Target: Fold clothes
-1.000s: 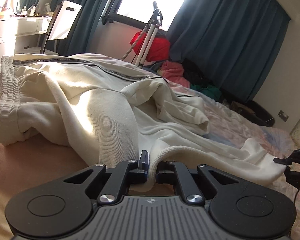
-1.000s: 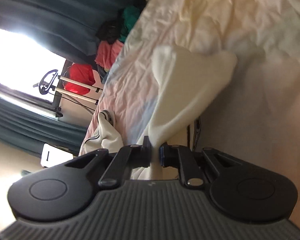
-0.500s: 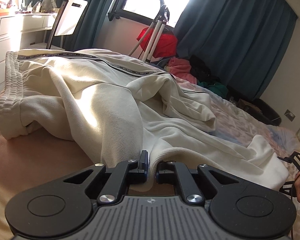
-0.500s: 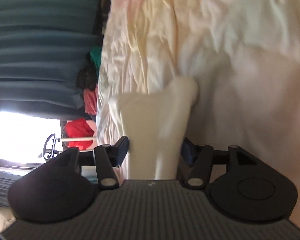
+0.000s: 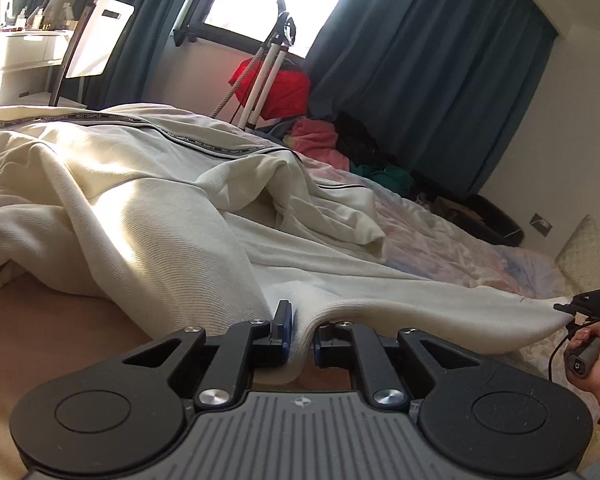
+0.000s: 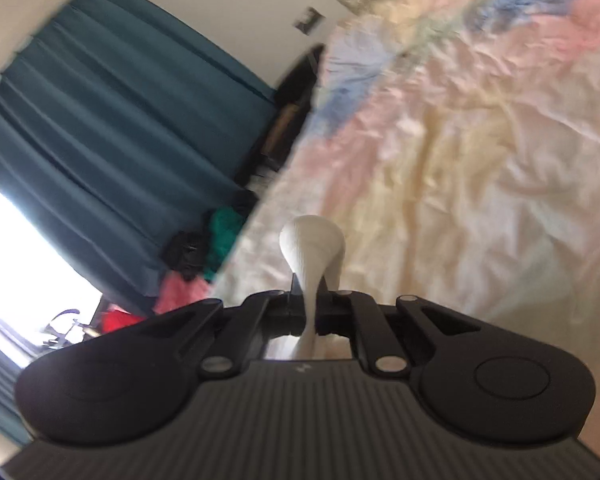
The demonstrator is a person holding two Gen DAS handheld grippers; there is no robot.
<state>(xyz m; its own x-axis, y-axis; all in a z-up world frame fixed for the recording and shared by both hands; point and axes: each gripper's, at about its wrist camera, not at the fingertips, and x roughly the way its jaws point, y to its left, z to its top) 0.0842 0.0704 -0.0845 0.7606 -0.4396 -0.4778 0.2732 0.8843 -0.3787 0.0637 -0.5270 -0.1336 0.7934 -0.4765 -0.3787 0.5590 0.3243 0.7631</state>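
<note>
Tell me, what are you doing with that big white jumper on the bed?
A person is folding a cream sweatshirt spread on the bed. The left gripper is shut on its near edge, and the right gripper pinches another bit of the same cloth further along. The sweatshirt is crumpled, not folded yet.

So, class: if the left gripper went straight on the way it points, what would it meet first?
The left gripper, already shut on the cream garment, would push straight into that garment's bunched folds; depth beyond is unclear.
</note>
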